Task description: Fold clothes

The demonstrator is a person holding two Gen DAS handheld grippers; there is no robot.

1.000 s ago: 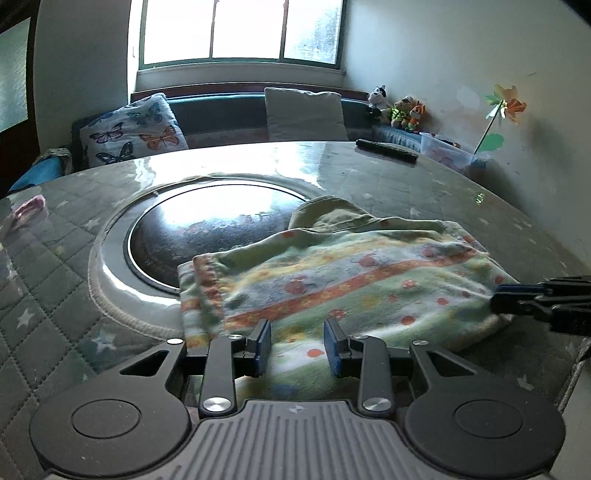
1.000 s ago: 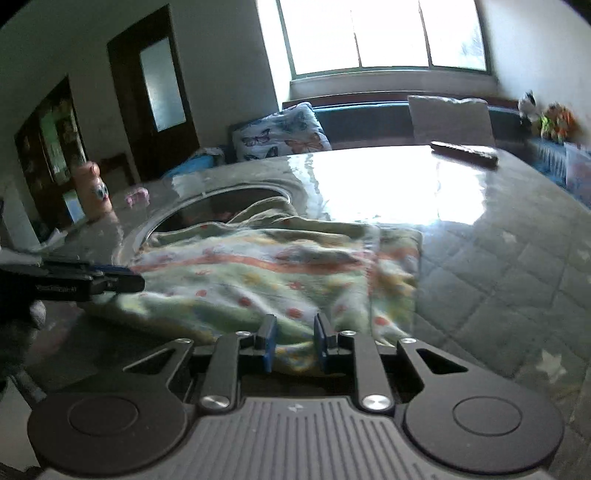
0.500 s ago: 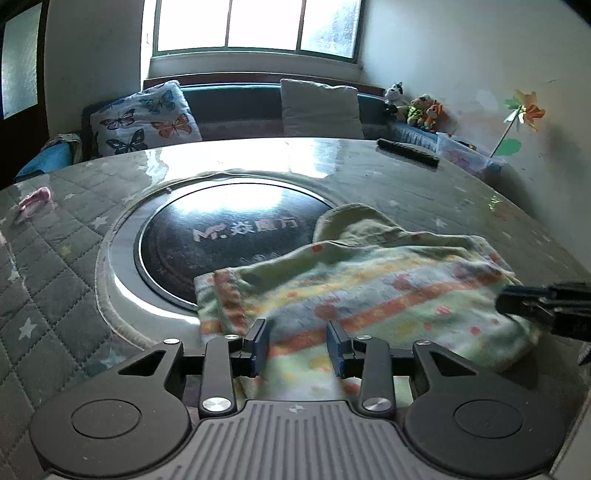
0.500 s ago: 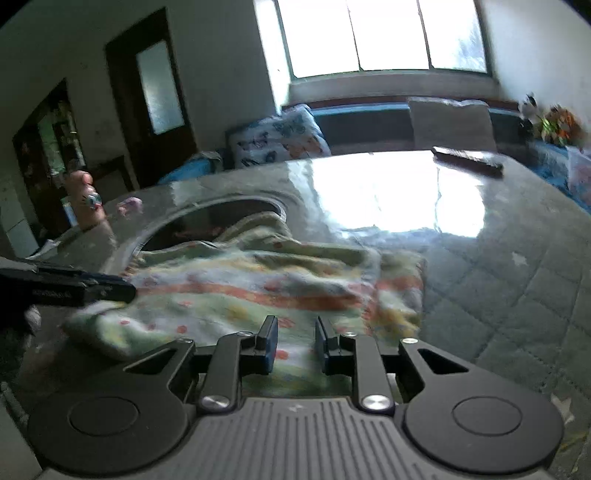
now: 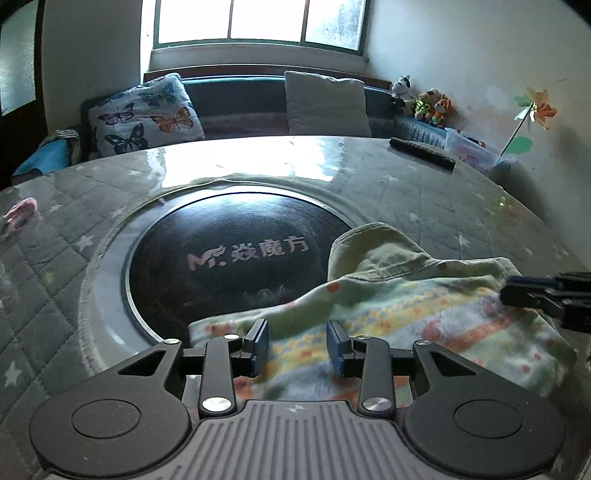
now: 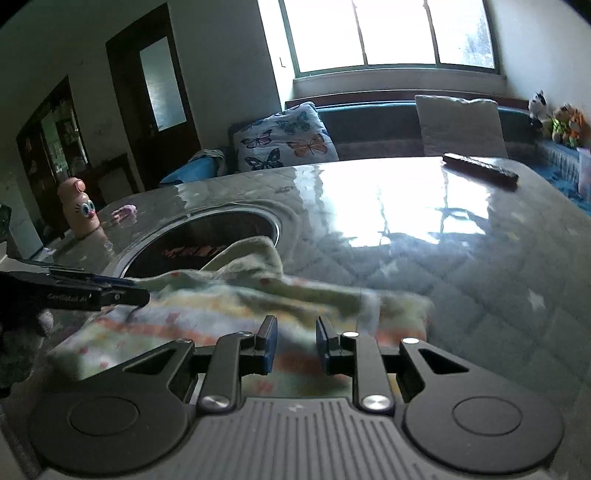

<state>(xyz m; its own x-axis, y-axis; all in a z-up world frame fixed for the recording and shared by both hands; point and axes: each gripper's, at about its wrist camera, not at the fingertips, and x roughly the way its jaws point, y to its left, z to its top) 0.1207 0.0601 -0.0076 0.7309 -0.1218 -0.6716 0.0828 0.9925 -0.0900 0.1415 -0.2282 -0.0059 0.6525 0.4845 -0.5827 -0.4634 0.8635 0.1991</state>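
A patterned cloth [image 5: 424, 321], pale green with orange and yellow stripes and red dots, lies bunched on the tabletop [image 5: 424, 192], its far edge lapping over the rim of a dark round inset [image 5: 229, 258] with white lettering. A plain green flap of the cloth is turned up at the back, next to the inset.

The left gripper [image 5: 297, 345] sits low over the near edge of the cloth, its blue-padded fingers [image 5: 260, 343] parted with a clear gap and cloth showing between them; nothing is pinched. The right gripper [image 6: 295, 345] is likewise over the cloth's near side, jaws apart by a somewhat narrower gap, cloth visible through it and not gripped. In the left view the right gripper enters from the right edge, its tip at the cloth's right end; in the right view the left gripper reaches in from the left edge, its tip at the cloth's left end. Whether either tip touches the fabric cannot be told.

Farther back on the tabletop lies a dark remote [image 5: 423, 153]. A small pink thing [image 6: 125, 212] and a pink toy [image 6: 79, 210] with cartoon eyes stand near the left edge. Beyond the tabletop, a bench under the window [image 5: 258, 20] carries a butterfly cushion [image 5: 144, 114], a grey cushion [image 5: 327, 105] and plush toys [image 5: 424, 99]
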